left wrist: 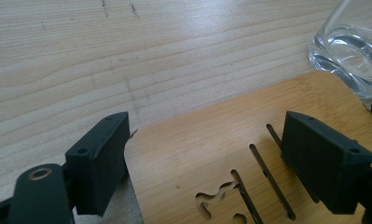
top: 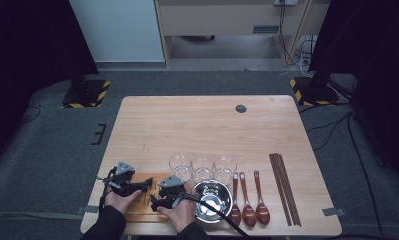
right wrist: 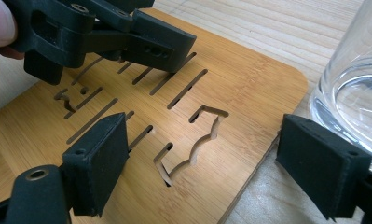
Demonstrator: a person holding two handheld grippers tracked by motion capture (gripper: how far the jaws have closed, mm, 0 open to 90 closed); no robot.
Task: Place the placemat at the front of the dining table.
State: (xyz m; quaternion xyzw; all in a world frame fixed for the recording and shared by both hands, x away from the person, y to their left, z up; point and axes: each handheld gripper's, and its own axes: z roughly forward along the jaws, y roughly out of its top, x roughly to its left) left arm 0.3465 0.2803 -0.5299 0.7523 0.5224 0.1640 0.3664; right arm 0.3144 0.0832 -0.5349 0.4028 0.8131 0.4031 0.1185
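The slotted bamboo board [top: 146,199] lay flat at the table's [top: 207,125] near left corner, its long axis running left to right. Both grippers stood open over it, gripping nothing — the left gripper [left wrist: 204,156] straddled its far left corner, the right gripper [right wrist: 202,163] its right edge, just beside a glass [right wrist: 349,88]. Both hands sat equally close, one at each end.

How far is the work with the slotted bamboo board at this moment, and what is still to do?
Laid out already: three glasses, a steel bowl, three wooden spoons and chopsticks stand in a row on the table. In hand: the left gripper and right gripper sit low over the bamboo board, jaws open, one straddling each edge. Left: neither pair presses on the board, so gripping and moving it probably come next.
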